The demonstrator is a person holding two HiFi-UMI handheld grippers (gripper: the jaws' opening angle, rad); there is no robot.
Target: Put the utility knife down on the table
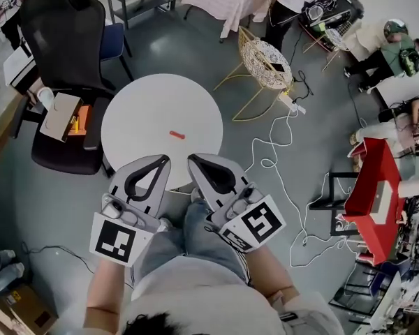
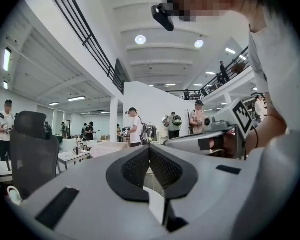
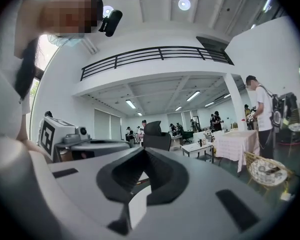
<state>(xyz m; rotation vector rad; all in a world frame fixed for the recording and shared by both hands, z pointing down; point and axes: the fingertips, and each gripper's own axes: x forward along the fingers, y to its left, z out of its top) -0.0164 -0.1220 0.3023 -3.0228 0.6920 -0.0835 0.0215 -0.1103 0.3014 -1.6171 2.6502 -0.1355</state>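
Observation:
A small red utility knife (image 1: 177,135) lies on the round white table (image 1: 140,110), right of its centre. Both grippers are held low over the person's lap, short of the table's near edge and apart from the knife. My left gripper (image 1: 160,162) is shut and holds nothing; in the left gripper view its black pads (image 2: 140,166) meet at the tip of my left gripper (image 2: 150,149). My right gripper (image 1: 195,160) is also shut and holds nothing, its pads (image 3: 160,174) closing at the tip of my right gripper (image 3: 144,151).
A black office chair (image 1: 59,33) stands left of the table, with a cardboard box (image 1: 59,115) on a seat below it. A gold wire chair (image 1: 265,61) and white cables (image 1: 279,145) lie to the right. A red bin (image 1: 373,187) is at far right. People stand in the background.

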